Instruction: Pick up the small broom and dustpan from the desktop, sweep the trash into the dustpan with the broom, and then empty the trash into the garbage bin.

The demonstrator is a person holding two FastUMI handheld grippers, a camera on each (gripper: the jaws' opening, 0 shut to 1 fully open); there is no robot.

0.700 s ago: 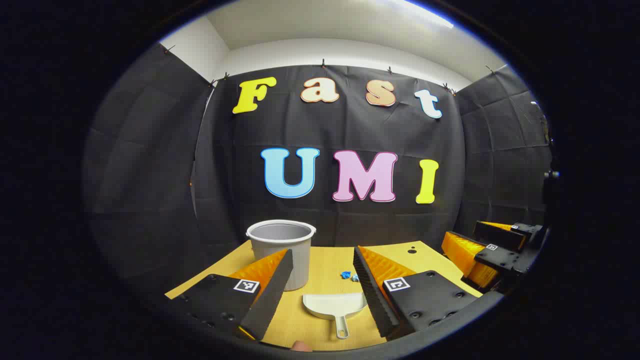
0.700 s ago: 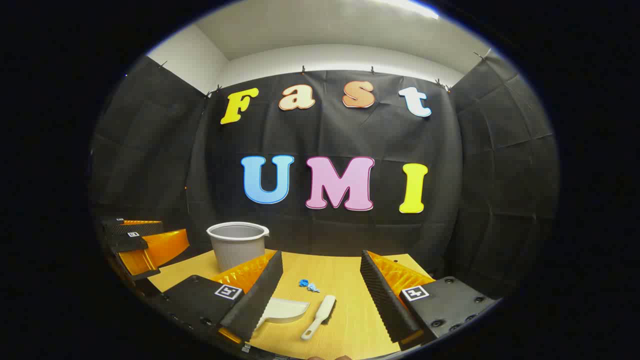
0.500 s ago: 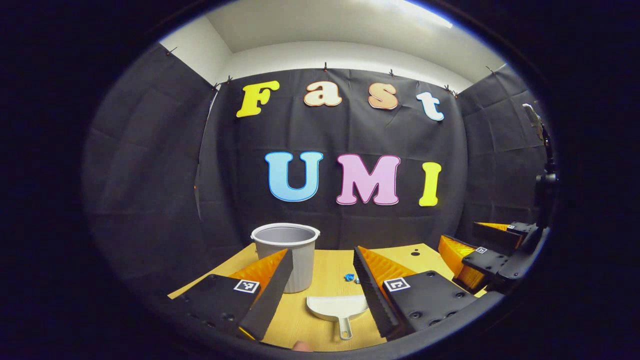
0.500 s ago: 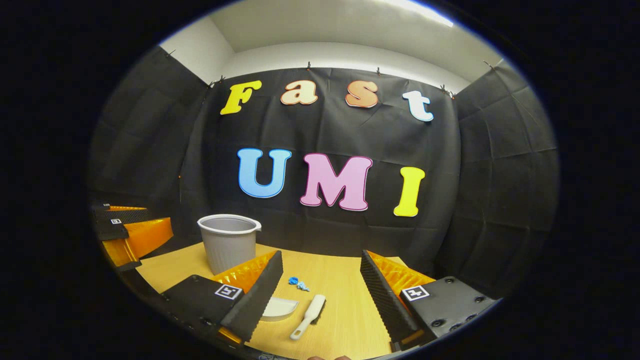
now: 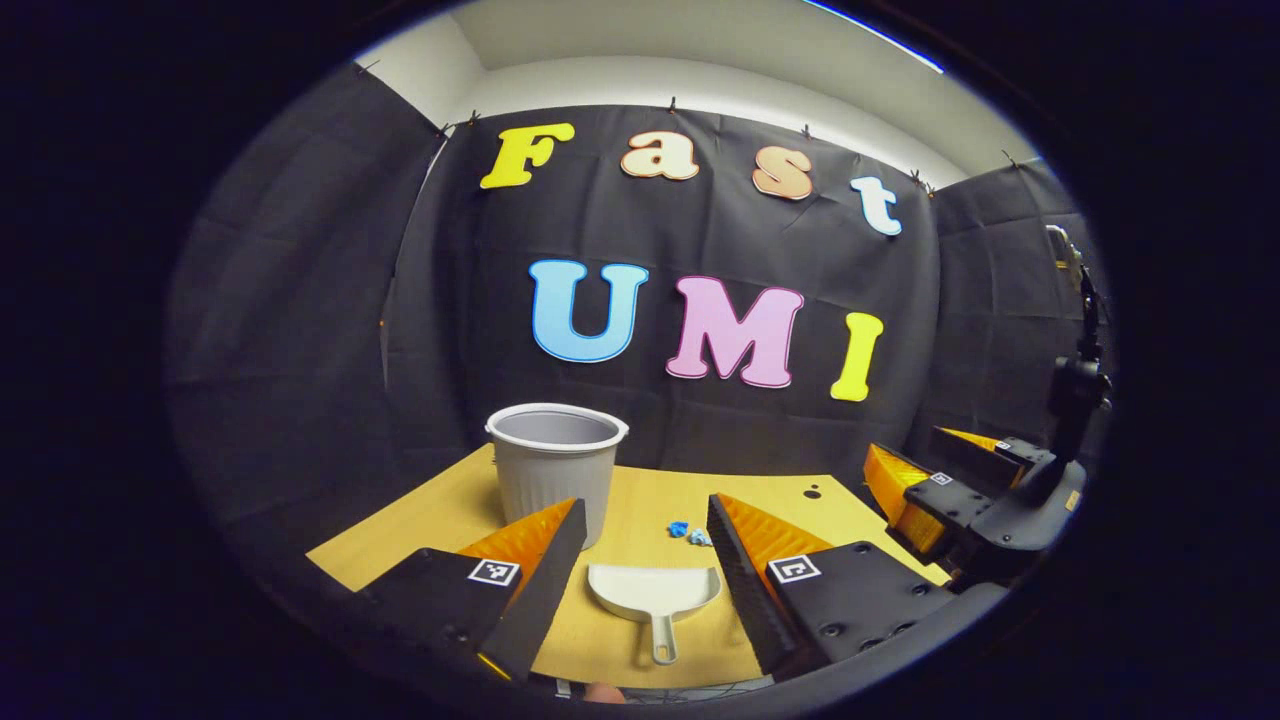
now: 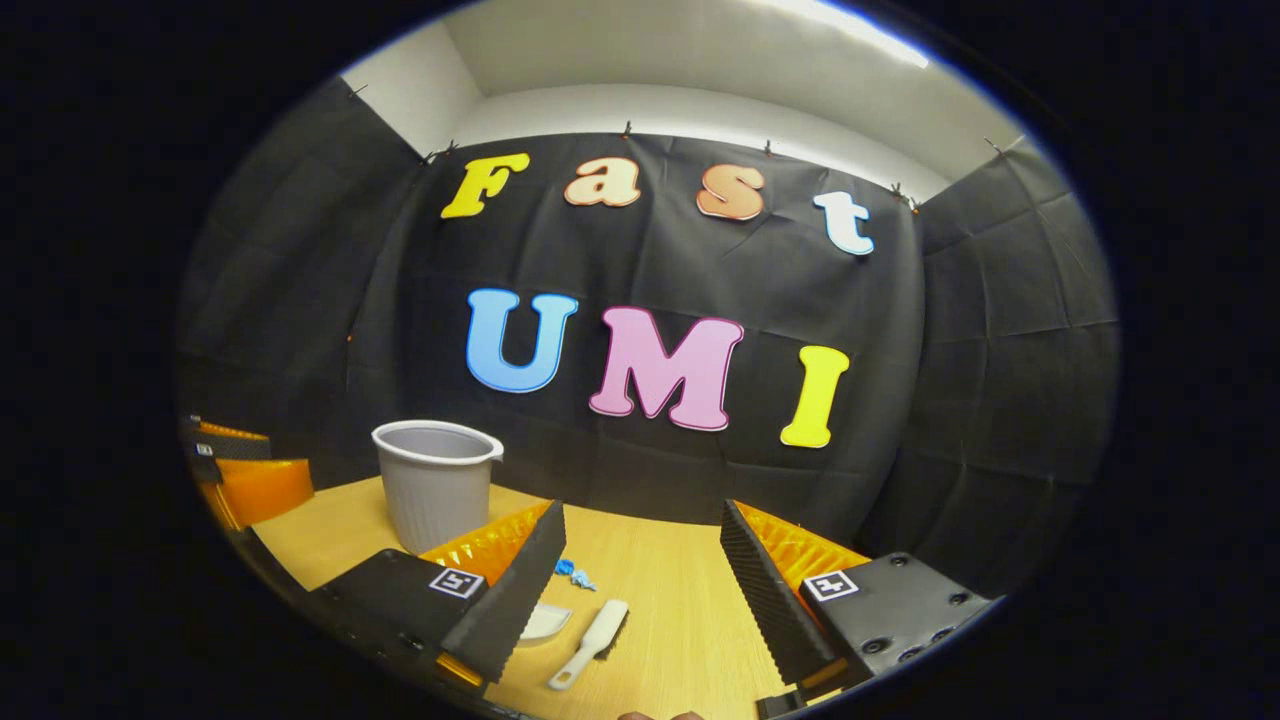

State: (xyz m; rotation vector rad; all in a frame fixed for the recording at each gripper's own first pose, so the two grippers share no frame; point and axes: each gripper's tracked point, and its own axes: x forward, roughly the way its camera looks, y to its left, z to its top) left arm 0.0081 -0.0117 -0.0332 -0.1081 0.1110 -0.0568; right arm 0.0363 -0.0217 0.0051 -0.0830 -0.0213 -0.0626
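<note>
Hovering above the near edge of the wooden desktop [image 5: 420, 520], the left gripper [image 5: 640, 570] has its fingers spread wide with nothing between them; the white dustpan [image 5: 652, 592] lies flat in the gap, handle toward the camera, apart from both fingers; the grey garbage bin [image 5: 555, 465] stands upright behind the left finger, toward the desktop's far left; blue trash scraps [image 5: 688, 531] lie just beyond the dustpan, with bare wood around them. In the right gripper view the right gripper [image 6: 640, 590] is likewise released and empty; the small white broom [image 6: 590, 642] lies on the desktop between its fingers, nearer the left one, just beside the dustpan [image 6: 545, 620]; open wood stretches to the right of the broom.
</note>
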